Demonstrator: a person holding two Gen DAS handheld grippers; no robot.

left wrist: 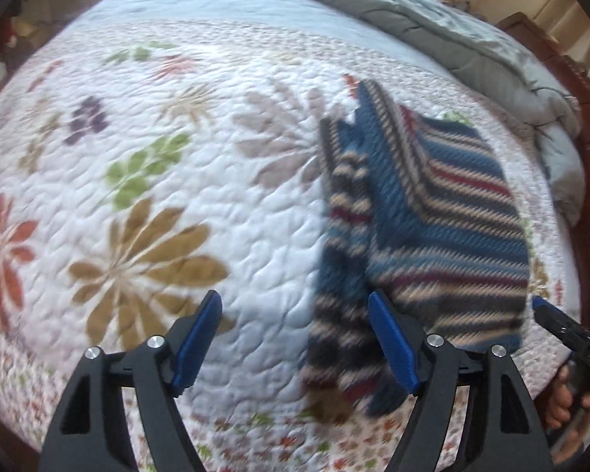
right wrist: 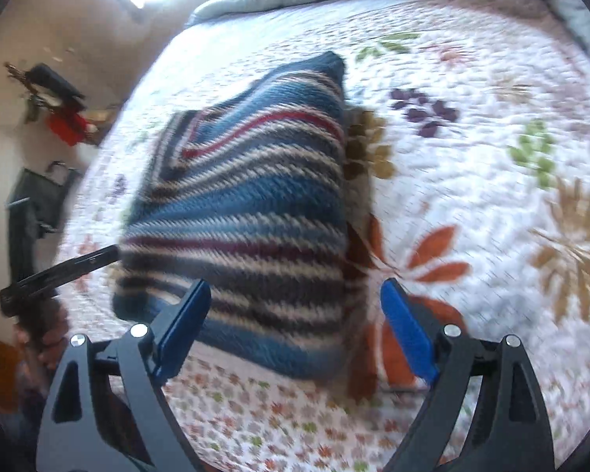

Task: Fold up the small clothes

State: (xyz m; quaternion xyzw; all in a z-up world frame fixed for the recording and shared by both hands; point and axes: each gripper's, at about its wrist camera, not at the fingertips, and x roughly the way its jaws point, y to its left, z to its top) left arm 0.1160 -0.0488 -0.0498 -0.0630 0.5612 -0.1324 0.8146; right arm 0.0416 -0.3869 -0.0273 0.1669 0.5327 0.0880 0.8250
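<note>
We are holding our left gripper (left wrist: 295, 338) over the bed's flowered quilt (left wrist: 145, 181), its jaws spread wide and gripping nothing. The striped sweater (left wrist: 432, 228) is lying partly folded on the quilt near the bed's right edge, one sleeve (left wrist: 342, 275) trailing down toward the near edge, just beside the left gripper's right finger. We are keeping our right gripper (right wrist: 295, 322) above the sweater's (right wrist: 247, 204) near hem, its jaws spread apart too and empty. A rumpled grey comforter (left wrist: 472, 39) is sitting bunched along the far edge of the bed. Both views are blurring, so finer folds are hard to read.
</note>
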